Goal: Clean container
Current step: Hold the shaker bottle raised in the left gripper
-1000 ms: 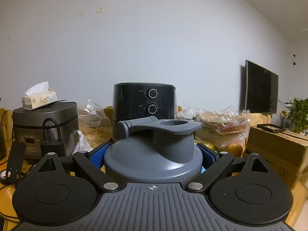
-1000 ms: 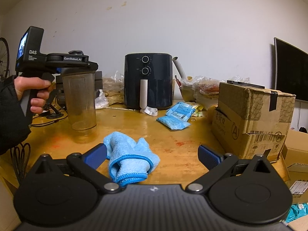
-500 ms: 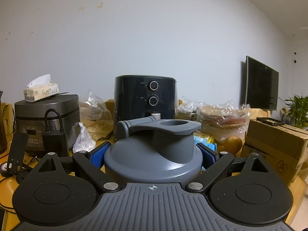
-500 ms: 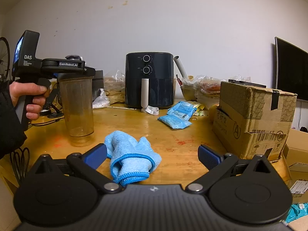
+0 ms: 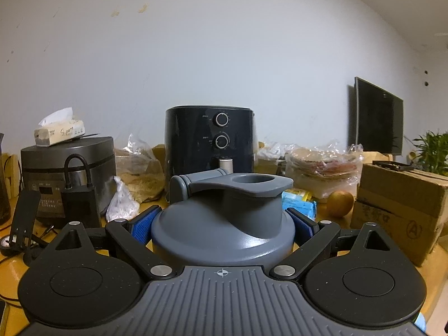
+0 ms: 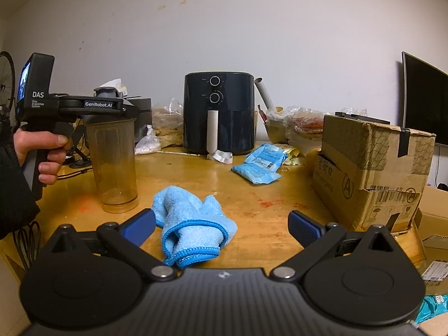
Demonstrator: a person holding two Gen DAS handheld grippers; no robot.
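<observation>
My left tool (image 5: 222, 224) clamps the grey lid (image 5: 224, 218) of the clear plastic shaker bottle (image 6: 114, 165) standing on the wooden counter (image 6: 252, 196), while my right tool (image 6: 221, 224) gapes wide over the crumpled blue cloth (image 6: 190, 224).

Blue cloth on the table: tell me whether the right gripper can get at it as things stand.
Probably yes. The right gripper is open and the blue cloth lies just ahead between its fingers, with nothing over it. The container stands off to the left.

The left tongs (image 6: 127, 109) read "DAS" and "GenRobot.AI"; the cardboard box (image 6: 372, 168) shows a circled "A".
</observation>
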